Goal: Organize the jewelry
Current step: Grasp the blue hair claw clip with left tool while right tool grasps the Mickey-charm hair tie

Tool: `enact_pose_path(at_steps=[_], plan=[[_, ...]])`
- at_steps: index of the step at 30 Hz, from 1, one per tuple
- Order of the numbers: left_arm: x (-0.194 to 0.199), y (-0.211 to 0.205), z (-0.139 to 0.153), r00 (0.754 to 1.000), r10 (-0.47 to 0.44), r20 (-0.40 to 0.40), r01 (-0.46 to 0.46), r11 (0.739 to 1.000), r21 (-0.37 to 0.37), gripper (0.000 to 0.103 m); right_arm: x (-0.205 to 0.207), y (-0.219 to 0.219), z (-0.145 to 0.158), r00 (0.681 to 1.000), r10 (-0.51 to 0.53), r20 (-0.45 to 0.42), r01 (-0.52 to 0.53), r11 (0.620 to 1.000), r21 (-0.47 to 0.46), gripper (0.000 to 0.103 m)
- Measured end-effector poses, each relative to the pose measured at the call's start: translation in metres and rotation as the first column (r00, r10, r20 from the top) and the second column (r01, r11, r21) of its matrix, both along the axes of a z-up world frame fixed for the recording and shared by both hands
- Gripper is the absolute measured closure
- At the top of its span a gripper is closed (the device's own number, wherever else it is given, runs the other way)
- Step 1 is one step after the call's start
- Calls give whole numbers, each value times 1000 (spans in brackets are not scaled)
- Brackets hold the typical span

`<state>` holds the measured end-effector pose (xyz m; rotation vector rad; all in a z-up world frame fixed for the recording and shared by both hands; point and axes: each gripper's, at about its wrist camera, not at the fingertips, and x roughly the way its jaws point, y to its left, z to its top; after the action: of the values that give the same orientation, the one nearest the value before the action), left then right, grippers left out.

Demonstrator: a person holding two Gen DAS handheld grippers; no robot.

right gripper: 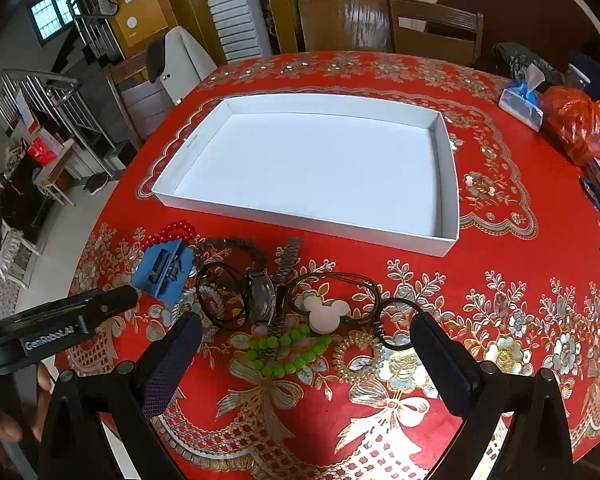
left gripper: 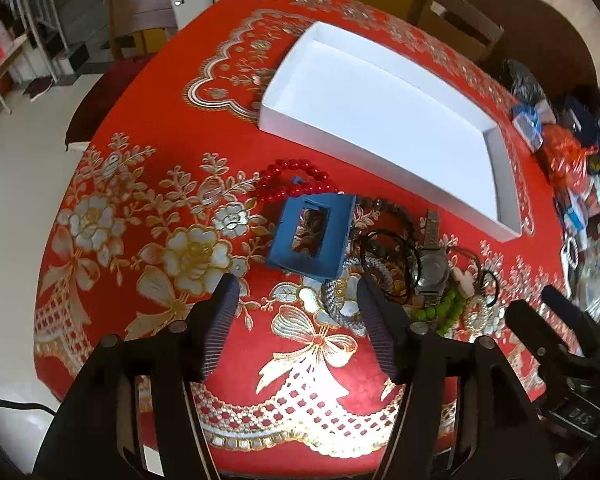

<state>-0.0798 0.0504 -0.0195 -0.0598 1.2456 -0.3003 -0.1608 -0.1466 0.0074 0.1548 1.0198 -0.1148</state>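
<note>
A jewelry pile lies on the red tablecloth in front of an empty white tray (left gripper: 500,168) (right gripper: 446,184). It holds a blue hair claw (left gripper: 312,236) (right gripper: 164,270), a red bead bracelet (left gripper: 296,180) (right gripper: 172,230), a metal watch (left gripper: 432,264) (right gripper: 264,292), a green bead bracelet (left gripper: 440,312) (right gripper: 284,350), a white mouse-shaped pendant (right gripper: 324,312) on black cord, and dark bracelets (left gripper: 384,248). My left gripper (left gripper: 296,304) is open, just short of the blue claw. My right gripper (right gripper: 304,344) is open, near the green beads.
Bags, a tissue pack (right gripper: 522,104) and an orange plastic bag (right gripper: 576,124) crowd the table's right side. Wooden chairs (right gripper: 432,28) stand behind the table. The table edge drops to the floor on the left, with stairs (right gripper: 52,92) beyond.
</note>
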Motion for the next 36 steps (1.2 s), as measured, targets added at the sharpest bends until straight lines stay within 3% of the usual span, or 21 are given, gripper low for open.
enact_pose_path(at_steps=[12,14,19,27,29,31,36], plan=[[22,-20,-25,999,-47,-24,49,996,74,42,-1,-11,-12,999,45,-29,-44,998,33,1],[25,-22,-28,998,-48,-28,51,995,85,42,2,-13,-13,998,54,-33,-52,997,51,7],[34,-26,-34,998,-43,-38,46,993,108,42,16,-10,-19,993,108,-49,-104,993,63,33],[40,-29,-36,998,-52,-26,55,992,114,43,20,-17,-25,987,146,-61,-136,982,134,36],[41,-31,-36,998,-65,-20,66,994,92,54,20,-21,-27,987,147,-62,-136,978,157,37],[39,-31,-36,998,-69,-8,70,993,95,54,20,-22,-29,985,160,-66,-144,969,200,50],[34,-21,-31,998,-68,4,68,995,74,54,23,-23,-32,983,171,-73,-151,964,218,53]])
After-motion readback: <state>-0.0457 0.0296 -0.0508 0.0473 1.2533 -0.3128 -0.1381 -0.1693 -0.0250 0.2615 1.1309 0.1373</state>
